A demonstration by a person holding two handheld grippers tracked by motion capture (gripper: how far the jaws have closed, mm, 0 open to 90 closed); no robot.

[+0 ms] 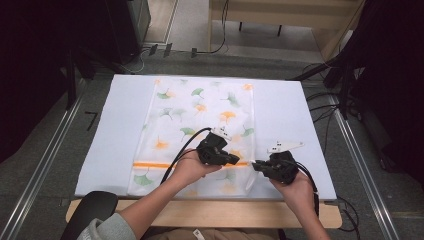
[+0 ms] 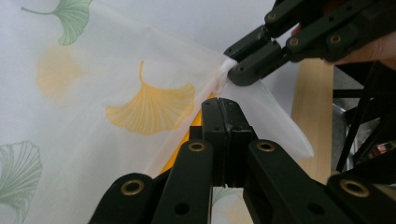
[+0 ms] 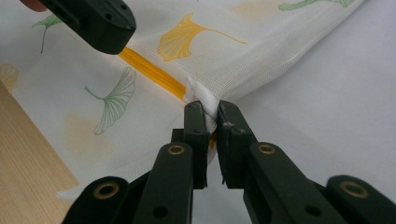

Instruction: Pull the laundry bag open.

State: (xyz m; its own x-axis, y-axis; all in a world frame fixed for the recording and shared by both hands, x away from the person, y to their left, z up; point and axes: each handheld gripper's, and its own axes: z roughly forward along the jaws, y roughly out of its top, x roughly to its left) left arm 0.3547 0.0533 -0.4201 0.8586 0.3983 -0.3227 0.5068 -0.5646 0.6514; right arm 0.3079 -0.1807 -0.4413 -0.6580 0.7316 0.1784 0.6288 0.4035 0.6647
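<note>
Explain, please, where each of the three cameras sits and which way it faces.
High view: above the person's side, facing forward and down on the white padded table; both forearms, left hand-held gripper, right hand-held gripper.
Left gripper view: on the left hand-held gripper, looking along its shut jaws at the thin white cloth with ginkgo-leaf print; the other gripper is beyond.
Right gripper view: on the right hand-held gripper, jaws pinching the cloth's bunched edge.
Shared: both gripper views show the cloth's orange stripe.
</note>
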